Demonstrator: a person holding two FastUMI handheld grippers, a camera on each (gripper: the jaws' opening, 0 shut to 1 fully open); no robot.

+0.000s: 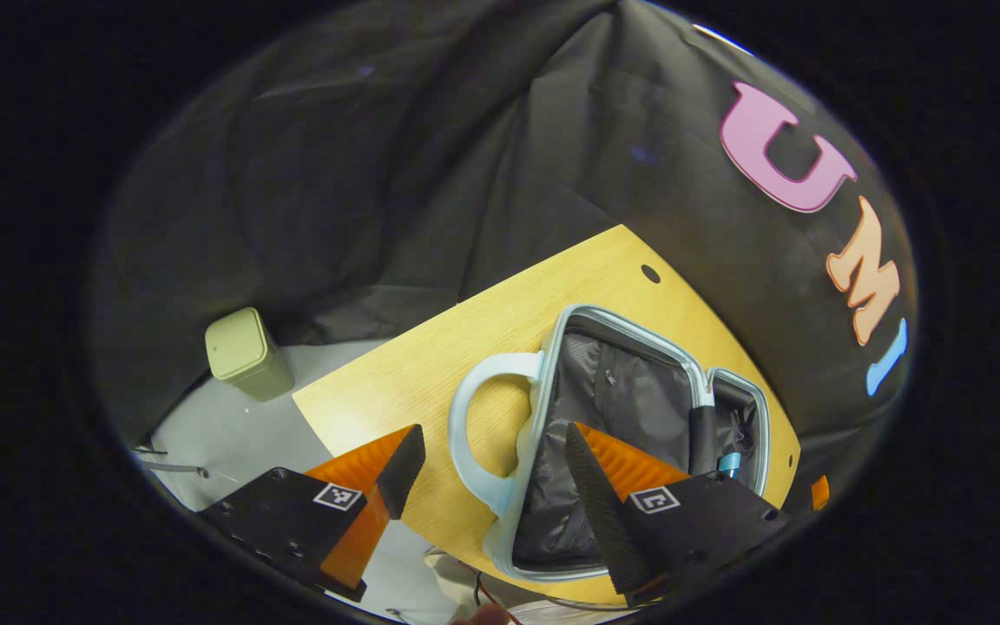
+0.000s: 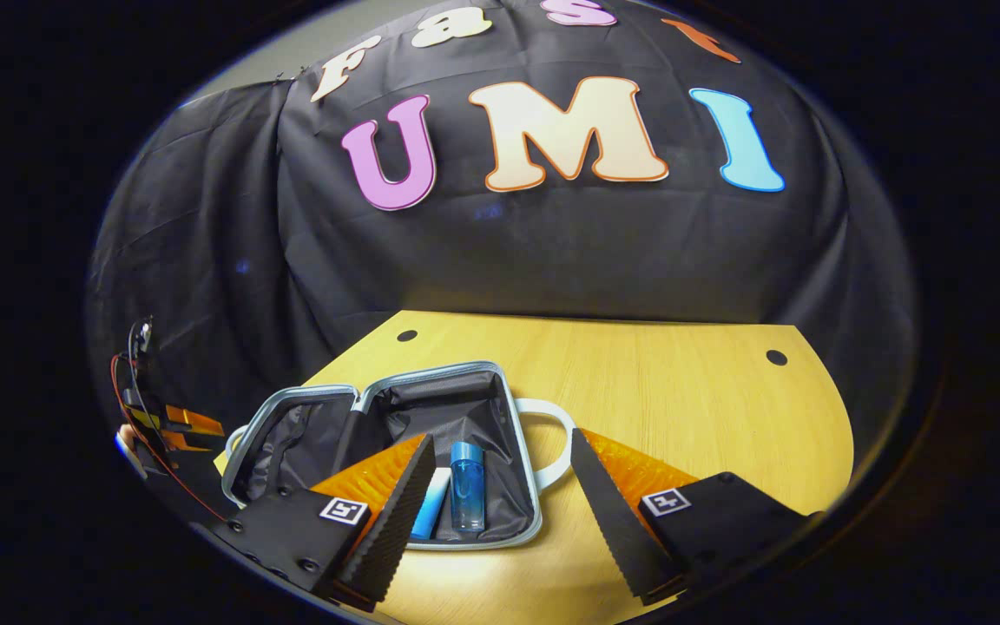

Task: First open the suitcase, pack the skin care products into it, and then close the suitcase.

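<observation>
A pale blue suitcase (image 1: 591, 312) lies open on the wooden table (image 1: 430, 365), both halves showing dark lining. In the half nearer the right gripper view lie a blue bottle (image 2: 467, 486) and a white-and-blue tube (image 2: 430, 505); the bottle's cap (image 1: 730, 463) peeks over my left gripper's finger. My left gripper (image 1: 494, 427) is open, held above the suitcase's looped handle (image 1: 465, 425), touching nothing. My right gripper (image 2: 501, 434) is open and holds nothing, hovering just in front of the suitcase rim (image 2: 430, 371), near the handle (image 2: 552, 434). The left gripper (image 2: 179, 425) shows beyond the far half.
An olive lidded bin (image 1: 246, 354) stands on the grey floor left of the table. The table (image 2: 691, 408) has bare wood to the right of the suitcase and small holes (image 2: 776, 357) near its back edge. Black cloth hangs right behind it.
</observation>
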